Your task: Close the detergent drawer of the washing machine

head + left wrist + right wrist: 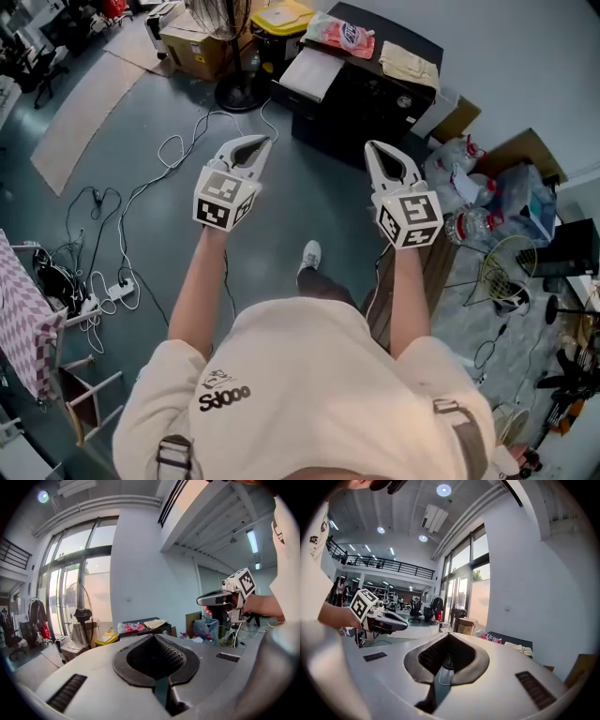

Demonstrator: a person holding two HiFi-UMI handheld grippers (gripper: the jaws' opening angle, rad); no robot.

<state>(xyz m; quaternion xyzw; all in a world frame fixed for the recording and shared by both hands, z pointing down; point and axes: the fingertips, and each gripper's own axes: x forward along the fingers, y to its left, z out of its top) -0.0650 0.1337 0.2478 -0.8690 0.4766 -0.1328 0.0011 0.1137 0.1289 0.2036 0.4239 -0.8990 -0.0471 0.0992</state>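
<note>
Claws together and empty, the left gripper point(254, 142) and right gripper point(375, 148) point toward the black machine point(375, 108), well short of its white drawer point(309, 73), probably approaching to push it.

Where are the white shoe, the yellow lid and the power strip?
white shoe point(311, 254), head view, middle of its upper.
yellow lid point(281, 16), head view, its top face.
power strip point(120, 290), head view, its white body.

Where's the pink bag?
In the head view the pink bag lies on top of the black washing machine, top centre, between the yellow box and the folded beige cloth.
</note>
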